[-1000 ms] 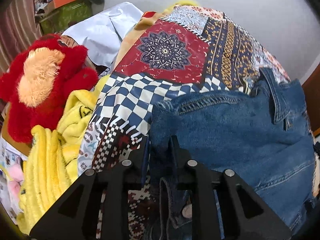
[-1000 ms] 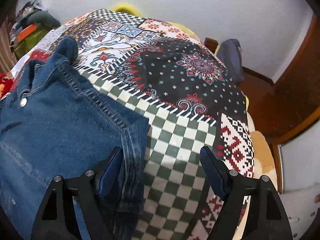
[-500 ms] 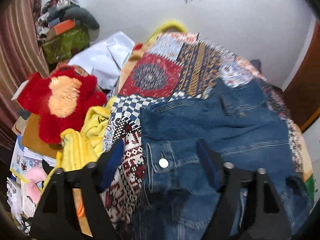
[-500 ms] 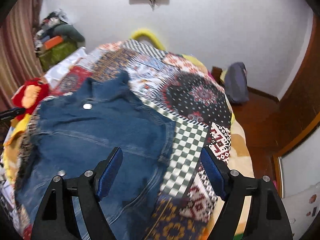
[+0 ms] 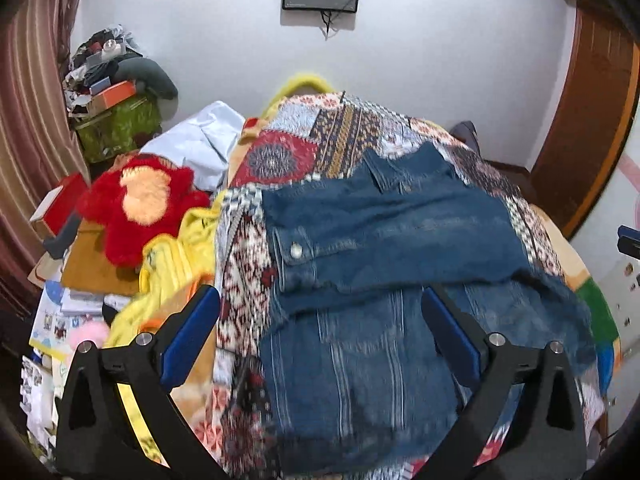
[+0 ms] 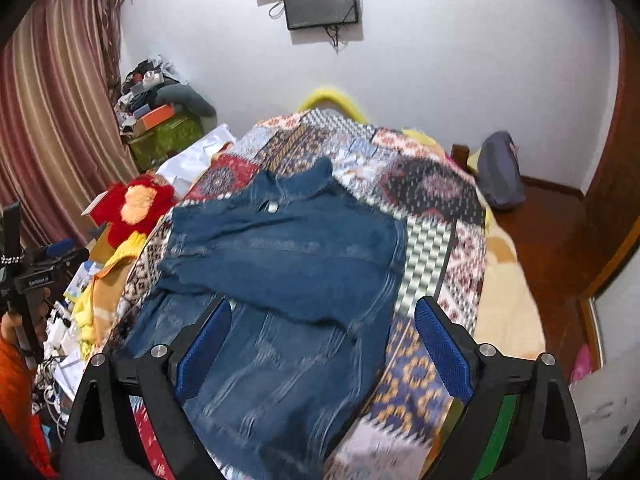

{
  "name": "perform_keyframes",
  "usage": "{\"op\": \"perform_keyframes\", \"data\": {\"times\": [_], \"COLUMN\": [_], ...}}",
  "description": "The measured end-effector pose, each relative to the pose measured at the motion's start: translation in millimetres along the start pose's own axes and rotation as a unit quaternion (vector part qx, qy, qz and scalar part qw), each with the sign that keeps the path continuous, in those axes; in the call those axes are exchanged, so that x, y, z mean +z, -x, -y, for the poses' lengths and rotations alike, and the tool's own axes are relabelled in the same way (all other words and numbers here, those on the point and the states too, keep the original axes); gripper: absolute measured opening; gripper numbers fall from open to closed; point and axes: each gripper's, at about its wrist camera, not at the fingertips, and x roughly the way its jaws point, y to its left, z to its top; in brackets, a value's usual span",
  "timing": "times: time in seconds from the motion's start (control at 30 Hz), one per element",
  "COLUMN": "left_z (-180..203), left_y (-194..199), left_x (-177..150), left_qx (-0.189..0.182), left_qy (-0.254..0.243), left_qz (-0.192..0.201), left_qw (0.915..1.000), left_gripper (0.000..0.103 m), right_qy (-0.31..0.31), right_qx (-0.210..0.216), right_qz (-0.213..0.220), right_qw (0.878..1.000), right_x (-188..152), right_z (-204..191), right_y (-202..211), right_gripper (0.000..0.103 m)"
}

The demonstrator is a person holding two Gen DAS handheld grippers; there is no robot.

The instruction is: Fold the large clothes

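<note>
Denim jacket [image 5: 384, 240] lies spread on the bed, resting on the patchwork bedspread [image 5: 288, 152], collar toward the far wall and hem toward the cameras. An upper layer, probably a sleeve or folded panel, lies across the chest; its lower edge crosses the garment from side to side. A metal button [image 5: 296, 249] shows on a flap at the jacket's left side.

Handling, as judged from the fabric: denim is heavy and fairly stiff for cloth, holds a crease, and is not slippery. Seams, hem and button placket are thick and give the firmest hold; a single thin layer in mid-panel may bunch or slip. Recommended hold points are the two hem corners or the side seams, one per gripper, so that the weight lifts evenly.

Left gripper [image 5: 320, 336]: fingers spread wide, holding nothing, above the lower half of the jacket, which lies between and beyond the fingers. Contact is not evident.

Right gripper [image 6: 324, 340]: fingers also spread wide and empty, above the hem region, with the jacket's right edge between the fingers and the checked patch [image 6: 424, 256] just beside it.

A red plush toy [image 5: 140, 200] and yellow fabric [image 5: 172, 264] lie beside the bed on the left, apart from the jacket.
</note>
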Motion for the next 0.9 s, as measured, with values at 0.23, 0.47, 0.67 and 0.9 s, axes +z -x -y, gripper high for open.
{"op": "perform_keyframes", "data": {"times": [0.23, 0.47, 0.67, 0.9], "left_z": [-15.3, -59.1, -72.9, -54.6], "left_y": [-7.1, -34.4, -62.3, -80.7], "left_x": [-60.6, -128.8, -166.9, -178.2], "left_qx": [0.011, -0.002, -0.055, -0.086], "left_qy": [0.025, 0.138, 0.227, 0.227], "left_qz": [-0.058, -0.142, -0.195, -0.192], "left_qw": [0.9980, 0.9802, 0.9525, 0.9509], "left_gripper": [0.101, 0.101, 0.101, 0.101], "right_qy": [-0.030, -0.086, -0.142, -0.145], "right_qx": [-0.007, -0.001, 0.026, 0.071], "right_qz": [-0.042, -0.100, -0.130, -0.123], "right_qw": [0.999, 0.991, 0.981, 0.979], "right_x": [-57.2, -109.8, -137.1, -141.3], "right_z": [3.6, 20.2, 31.0, 19.2], "right_y": [-4.7, -30.3, -46.0, -51.4], "right_gripper": [0.092, 0.092, 0.092, 0.086]}}
